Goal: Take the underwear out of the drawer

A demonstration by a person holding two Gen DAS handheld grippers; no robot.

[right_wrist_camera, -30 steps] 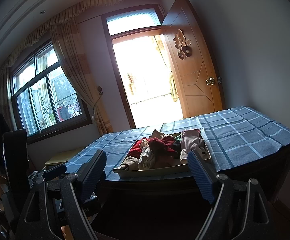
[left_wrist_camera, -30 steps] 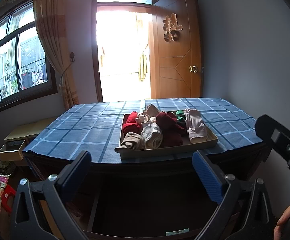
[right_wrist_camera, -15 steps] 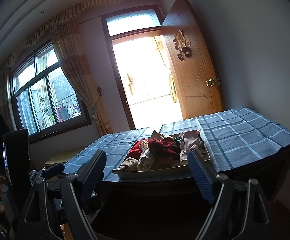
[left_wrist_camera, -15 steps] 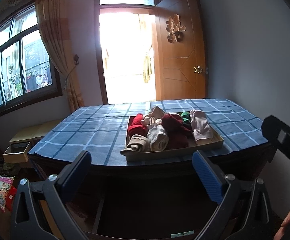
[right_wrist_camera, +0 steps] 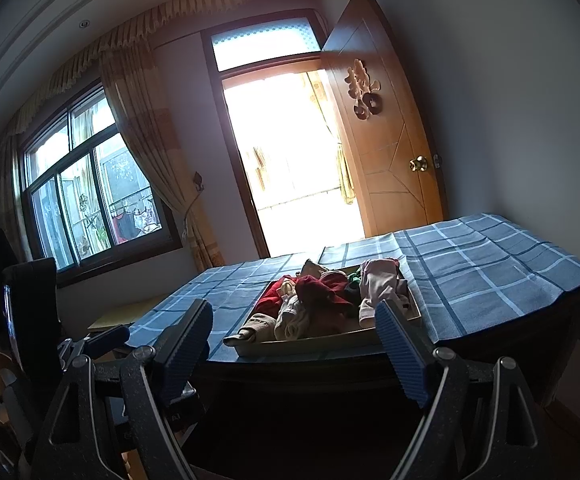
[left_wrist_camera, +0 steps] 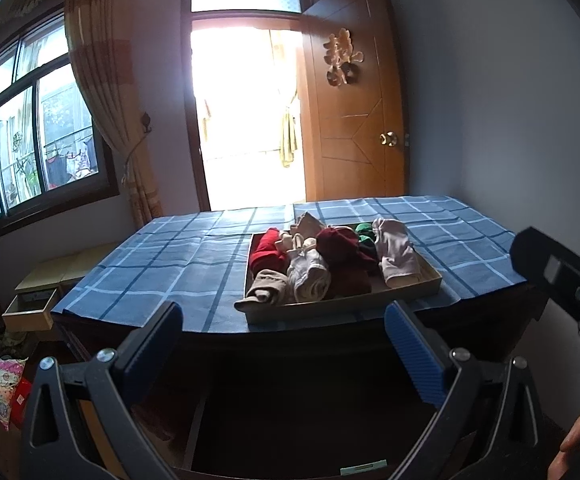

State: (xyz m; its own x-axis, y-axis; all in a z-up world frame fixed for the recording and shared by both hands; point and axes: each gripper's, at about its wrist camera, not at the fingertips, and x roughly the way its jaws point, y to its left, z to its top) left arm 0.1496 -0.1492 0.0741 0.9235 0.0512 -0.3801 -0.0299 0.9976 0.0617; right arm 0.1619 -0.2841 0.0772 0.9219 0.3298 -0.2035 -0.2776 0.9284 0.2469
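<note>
A shallow beige drawer [left_wrist_camera: 341, 310] lies on a table under a blue checked cloth [left_wrist_camera: 162, 264]. It is packed with rolled underwear: a red roll [left_wrist_camera: 268, 254], a cream one [left_wrist_camera: 309, 276], a maroon one [left_wrist_camera: 341, 244] and a pink one [left_wrist_camera: 395, 252]. My left gripper [left_wrist_camera: 280, 320] is open and empty, short of the drawer's near rim. In the right wrist view the same drawer [right_wrist_camera: 309, 344] sits beyond my right gripper [right_wrist_camera: 293, 316], which is also open and holds nothing. Neither gripper touches the drawer or the clothes.
Under the table's front edge is a dark open space [left_wrist_camera: 290, 412]. A small wooden drawer [left_wrist_camera: 30, 308] and a colourful bag [left_wrist_camera: 2, 384] sit on the floor at the left. An open wooden door [left_wrist_camera: 357, 120] stands behind the table. A hand [left_wrist_camera: 573, 440] shows at the lower right.
</note>
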